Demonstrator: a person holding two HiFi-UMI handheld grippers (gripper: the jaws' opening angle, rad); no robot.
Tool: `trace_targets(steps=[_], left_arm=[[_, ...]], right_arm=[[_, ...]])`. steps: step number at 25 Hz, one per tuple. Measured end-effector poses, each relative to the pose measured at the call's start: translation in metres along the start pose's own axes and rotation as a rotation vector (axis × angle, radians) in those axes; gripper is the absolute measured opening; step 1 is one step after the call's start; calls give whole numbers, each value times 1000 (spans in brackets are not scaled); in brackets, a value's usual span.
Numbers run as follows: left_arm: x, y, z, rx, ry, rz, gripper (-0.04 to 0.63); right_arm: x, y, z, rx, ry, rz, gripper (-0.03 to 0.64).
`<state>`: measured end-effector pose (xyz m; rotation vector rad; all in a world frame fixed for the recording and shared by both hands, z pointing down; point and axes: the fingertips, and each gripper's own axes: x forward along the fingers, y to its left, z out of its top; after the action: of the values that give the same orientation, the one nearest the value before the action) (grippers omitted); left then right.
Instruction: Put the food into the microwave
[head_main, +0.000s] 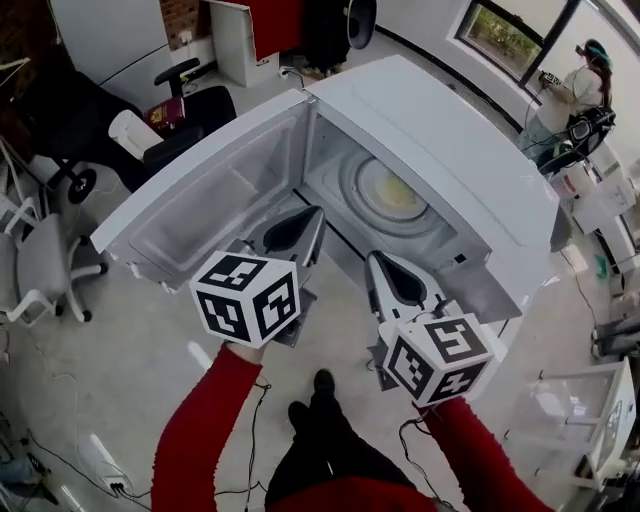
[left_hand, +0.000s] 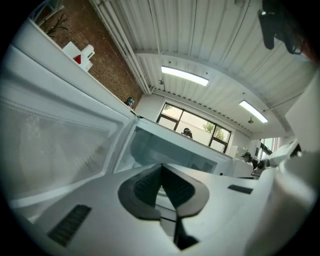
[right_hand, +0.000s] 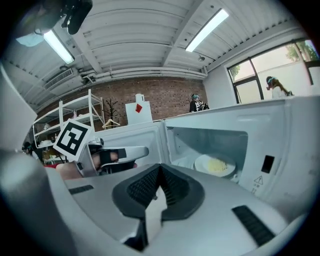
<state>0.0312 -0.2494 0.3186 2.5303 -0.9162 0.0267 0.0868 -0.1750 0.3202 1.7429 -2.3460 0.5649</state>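
**Food sits inside the open microwave; both grippers are closed, in front of it**

From the head view I look steeply down on the white microwave (head_main: 450, 150), which fills the upper middle of the frame. Its door (head_main: 200, 205) is swung wide toward the left. Inside the cavity lies a white plate (head_main: 372, 205) with a pale yellow heap of food (head_main: 393, 188) on its middle.

I hold my left gripper (head_main: 318, 212) at the lower centre of the frame. Its tip is just in front of the cavity's mouth, near the hinge side of the door. In the left gripper view its dark pads are pressed together with only each other between them, and the door's inner face fills the left of that frame.

My right gripper (head_main: 372, 258) is just to the right of it and a little lower in the frame, outside the cavity. The right gripper view shows its jaws meeting at the tips in the same way, holding no object. Beyond them, at the right of centre, the plate and food rest on the cavity floor. The two grippers are near each other but apart.

My red sleeves (head_main: 200, 430) run out of the bottom edge.
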Motion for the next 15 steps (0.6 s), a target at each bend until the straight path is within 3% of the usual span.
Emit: trace_targets(steps=[10, 15], left_arm=[[-100, -35, -20, 18, -3, 35, 9], [-139, -43, -22, 17, -44, 68, 9]], right_arm=[[-55, 26, 0, 67, -27, 122, 14], [-73, 40, -8, 60, -18, 172, 14]])
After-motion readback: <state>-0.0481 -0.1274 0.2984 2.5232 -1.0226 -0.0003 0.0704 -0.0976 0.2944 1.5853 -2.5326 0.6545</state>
